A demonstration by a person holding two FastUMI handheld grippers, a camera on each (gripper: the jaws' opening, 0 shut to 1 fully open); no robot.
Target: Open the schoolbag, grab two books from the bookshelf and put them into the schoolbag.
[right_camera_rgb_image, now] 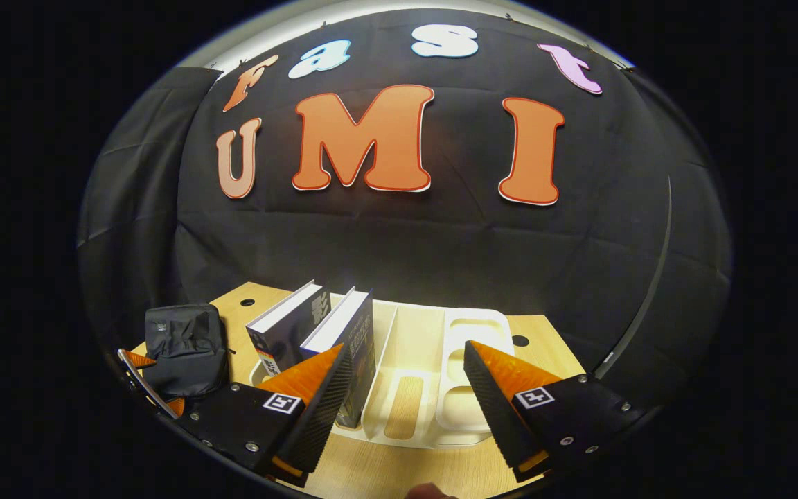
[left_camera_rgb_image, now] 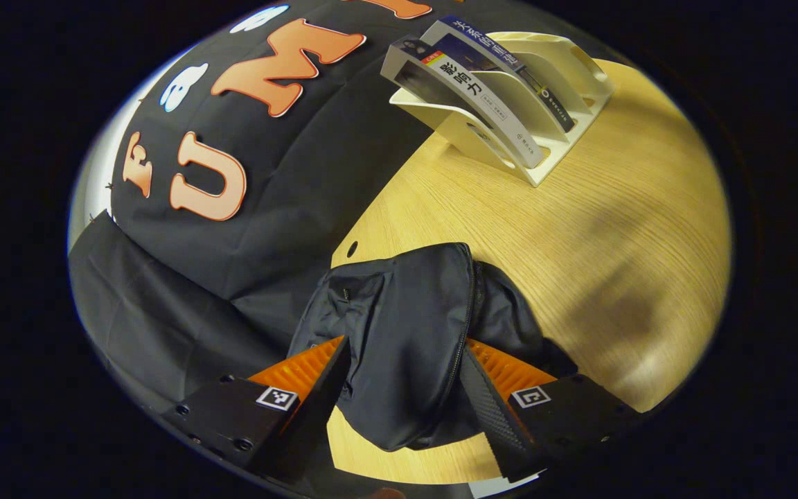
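Note:
The black schoolbag (left_camera_rgb_image: 406, 326) lies on the wooden table (left_camera_rgb_image: 579, 242), its zipper (left_camera_rgb_image: 467, 305) running along the right side. My left gripper (left_camera_rgb_image: 404, 367) is open, one finger on each side of the bag. In the right gripper view the schoolbag (right_camera_rgb_image: 188, 346) sits at the far left with the left gripper (right_camera_rgb_image: 153, 381) around it. A white bookshelf (right_camera_rgb_image: 475, 326) holds two leaning books (right_camera_rgb_image: 288, 326) (right_camera_rgb_image: 350, 326) in its left slots. My right gripper (right_camera_rgb_image: 402, 364) hangs open just in front of it, its left finger close to the nearer book. The bookshelf (left_camera_rgb_image: 565, 62) and both books (left_camera_rgb_image: 472, 90) (left_camera_rgb_image: 510, 59) stand beyond the bag.
The bookshelf's two right slots hold nothing. Round cable holes (right_camera_rgb_image: 246, 302) (right_camera_rgb_image: 519, 340) mark the table's back corners. Black cloth hangs right behind the table. Bare wood (left_camera_rgb_image: 614, 291) stretches between bag and bookshelf.

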